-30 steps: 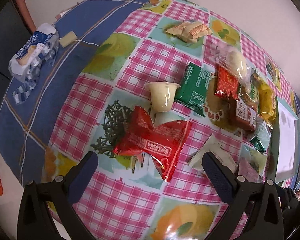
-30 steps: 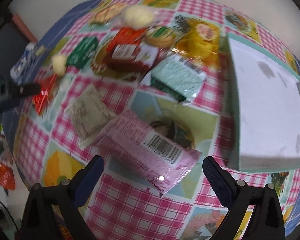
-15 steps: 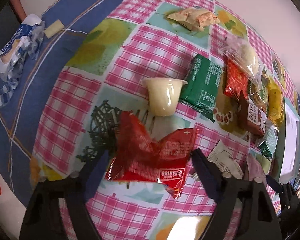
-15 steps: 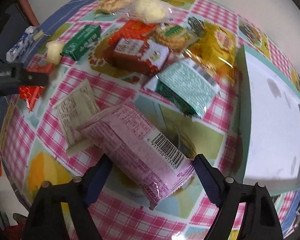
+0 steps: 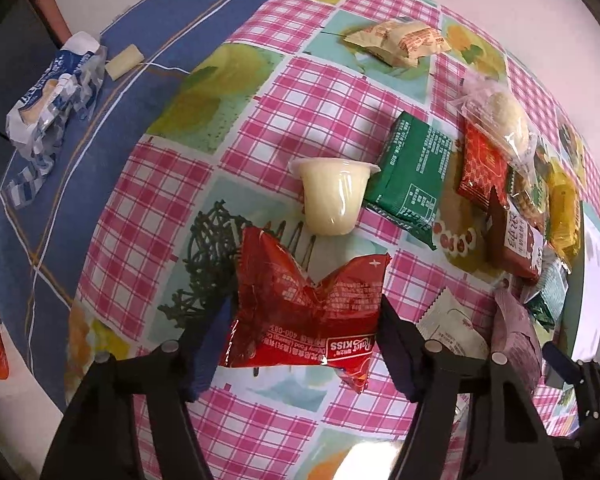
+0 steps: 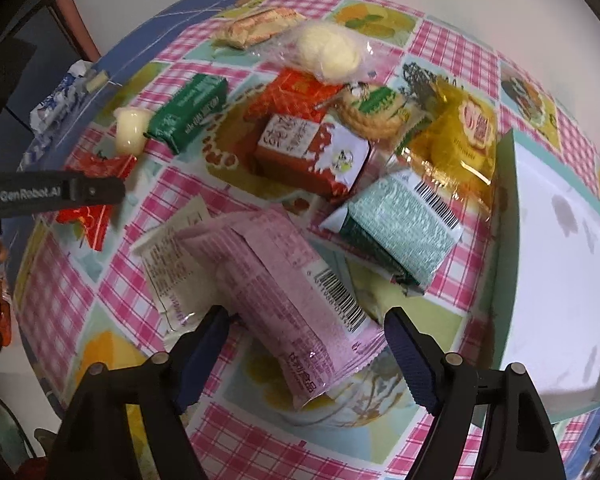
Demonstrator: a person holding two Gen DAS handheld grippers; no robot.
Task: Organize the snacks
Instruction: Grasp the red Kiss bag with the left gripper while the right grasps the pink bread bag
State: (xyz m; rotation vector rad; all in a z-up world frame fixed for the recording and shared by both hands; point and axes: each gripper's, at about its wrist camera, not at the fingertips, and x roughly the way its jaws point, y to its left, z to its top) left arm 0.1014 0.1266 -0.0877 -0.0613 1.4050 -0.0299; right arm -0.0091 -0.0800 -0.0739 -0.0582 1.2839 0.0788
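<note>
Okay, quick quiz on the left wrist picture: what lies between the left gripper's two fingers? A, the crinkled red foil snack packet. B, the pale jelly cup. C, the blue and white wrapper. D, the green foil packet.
A: the crinkled red foil snack packet sits between the closing jaws of the left gripper, while the pale jelly cup and green foil packet lie farther off on the checked tablecloth.

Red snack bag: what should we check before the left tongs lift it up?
1. Red snack bag sits between the left tongs, whose jaws are closing: ok.
2. Pads touch both bag edges: ok, it looks so.
3. Pudding cup is outside the tongs: ok, it lies beyond the bag.
4. White packet not pinched too: cannot tell, it lies right beside one finger.
5. Grip firm enough to lift: cannot tell.
</note>
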